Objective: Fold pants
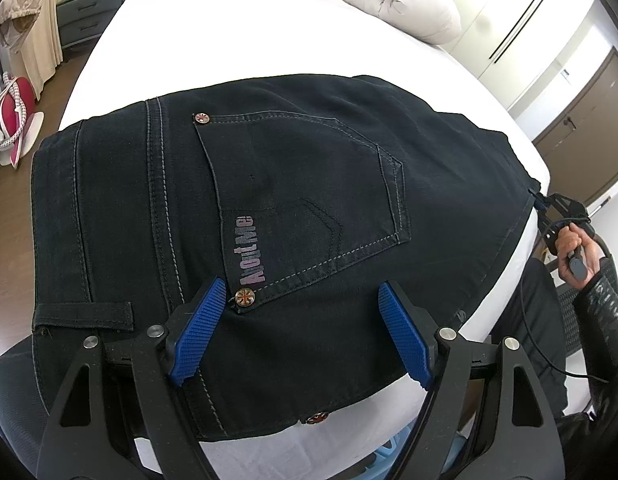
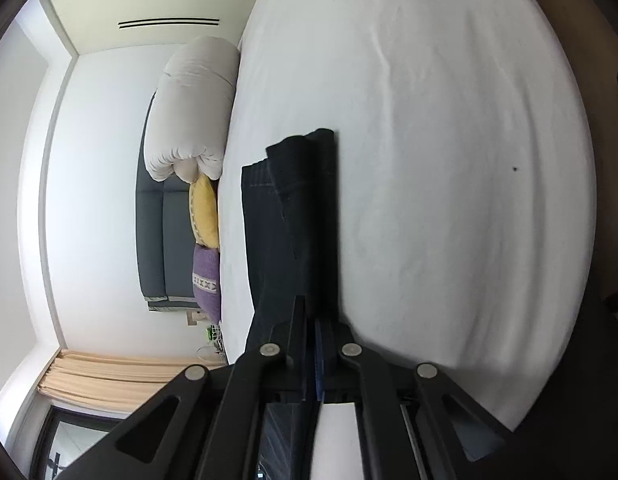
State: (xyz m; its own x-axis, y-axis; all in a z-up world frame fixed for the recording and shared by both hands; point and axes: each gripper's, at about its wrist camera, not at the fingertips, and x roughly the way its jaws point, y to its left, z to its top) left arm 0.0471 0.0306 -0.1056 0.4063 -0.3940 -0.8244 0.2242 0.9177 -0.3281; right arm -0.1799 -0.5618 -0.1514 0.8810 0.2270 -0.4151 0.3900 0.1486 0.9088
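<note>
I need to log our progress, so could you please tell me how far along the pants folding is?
Partly done: the dark jeans lie doubled on the white bed, back pocket up. In hand: the right claw is shut on the jeans' edge, while the left claw hovers open over the waistband end. Further folds appear to be left.

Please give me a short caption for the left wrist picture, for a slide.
Open left gripper above dark jeans on a white bed; the right gripper is at their far edge.
</note>
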